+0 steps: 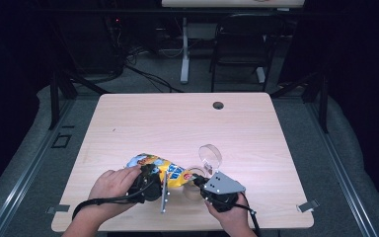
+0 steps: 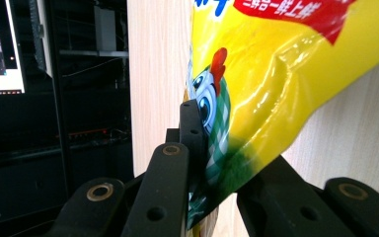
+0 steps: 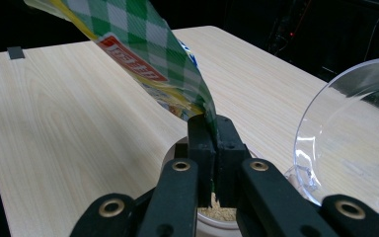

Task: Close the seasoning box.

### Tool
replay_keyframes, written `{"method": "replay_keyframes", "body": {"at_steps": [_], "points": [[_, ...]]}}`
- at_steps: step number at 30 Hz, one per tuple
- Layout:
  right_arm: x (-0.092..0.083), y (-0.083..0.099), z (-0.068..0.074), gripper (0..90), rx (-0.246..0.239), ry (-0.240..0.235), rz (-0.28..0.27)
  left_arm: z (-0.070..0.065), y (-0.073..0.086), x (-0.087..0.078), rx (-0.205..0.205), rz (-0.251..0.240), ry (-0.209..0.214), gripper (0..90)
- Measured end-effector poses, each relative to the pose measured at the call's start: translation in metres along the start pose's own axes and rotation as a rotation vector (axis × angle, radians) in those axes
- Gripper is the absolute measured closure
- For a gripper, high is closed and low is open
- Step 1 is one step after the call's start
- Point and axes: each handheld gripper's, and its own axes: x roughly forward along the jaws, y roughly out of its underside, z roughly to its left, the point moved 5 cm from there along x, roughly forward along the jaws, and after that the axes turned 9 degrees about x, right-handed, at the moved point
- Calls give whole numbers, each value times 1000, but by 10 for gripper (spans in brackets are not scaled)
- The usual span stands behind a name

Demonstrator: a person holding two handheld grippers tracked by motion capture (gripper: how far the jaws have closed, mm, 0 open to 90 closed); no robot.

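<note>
**Dark room, one lit bench**

A pale wood-grain bench point(image 1: 177, 123) with rounded corners stands on a grey floor point(image 1: 39, 163), with a round cable hole point(image 1: 218, 105) near its far edge. Metal clips point(image 1: 307, 206) sit at its near corners. Beyond it a black chair point(image 1: 242, 44) stands beside the white leg point(image 1: 184, 49) of another desk, and dark cables point(image 1: 148, 74) trail across the floor. Black stands point(image 1: 59, 89) rise at both sides. The surroundings lie in deep shadow. In the left gripper view, a lit monitor point(image 2: 0, 49) glows beside dark shelving point(image 2: 94, 74).
</note>
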Motion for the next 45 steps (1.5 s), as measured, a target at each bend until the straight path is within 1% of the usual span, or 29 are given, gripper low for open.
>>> {"method": "replay_keyframes", "body": {"at_steps": [1, 3, 11, 12, 14, 15, 16, 20, 21, 22, 24, 26, 29, 31, 32, 33, 35, 37, 40, 43, 44, 45], "points": [[0, 0, 0, 883, 1, -1, -3, 0, 0, 0, 4, 0, -5, 856], [0, 0, 0, 881, -1, -1, -8, -1, 1, 0, -4, 3, -1, 856], [-1, -1, -2, 861, 11, -5, -17, -5, 2, 2, -20, -14, 5, 862], [-1, -1, -2, 857, 12, -5, -19, -7, 2, 3, -37, -22, 7, 863], [-1, -1, -3, 846, 13, -3, -21, -8, 4, 3, -44, -29, 12, 866], [-1, -1, -3, 842, 13, -3, -21, -9, 4, 4, -49, -39, 2, 866], [-1, -1, -3, 838, 13, -2, -22, -10, 5, 4, -55, -40, 14, 867], [-2, -1, -3, 813, 11, -4, -24, -14, 7, 6, -73, -58, 16, 870], [-2, -1, -3, 802, 12, -5, -25, -14, 8, 6, -78, -57, 16, 871], [-1, -1, -3, 785, 13, -8, -25, -15, 8, 7, -82, -67, 15, 872], [-1, -1, -4, 746, 18, -4, -31, -16, 9, 8, -96, -78, 23, 873], [-1, -1, -4, 719, 20, 0, -31, -16, 10, 9, -100, -82, 28, 874], [-1, 0, -6, 691, 24, 8, -29, -18, 11, 11, -127, -100, 40, 875], [-1, 1, -7, 674, 31, 12, -27, -20, 12, 12, -142, -106, 53, 876], [-1, 1, -7, 665, 38, 6, -30, -20, 13, 12, -142, -110, 50, 876], [-1, 1, -8, 654, 40, 8, -26, -20, 13, 13, -149, -117, 56, 876], [-1, 2, -9, 615, 49, 10, -24, -21, 13, 14, -162, -124, 59, 876], [0, 3, -11, 579, 61, 12, -13, -22, 13, 15, -171, -126, 71, 876], [2, 5, -13, 566, 72, 21, 4, -23, 13, 16, -179, -135, 78, 877], [3, 6, -14, 565, 83, 24, 9, -24, 13, 17, -193, -148, 87, 877], [3, 7, -15, 565, 86, 27, 11, -23, 14, 16, -178, -138, 93, 877], [3, 7, -16, 565, 87, 29, 8, -24, 14, 16, -180, -141, 92, 877]]}}
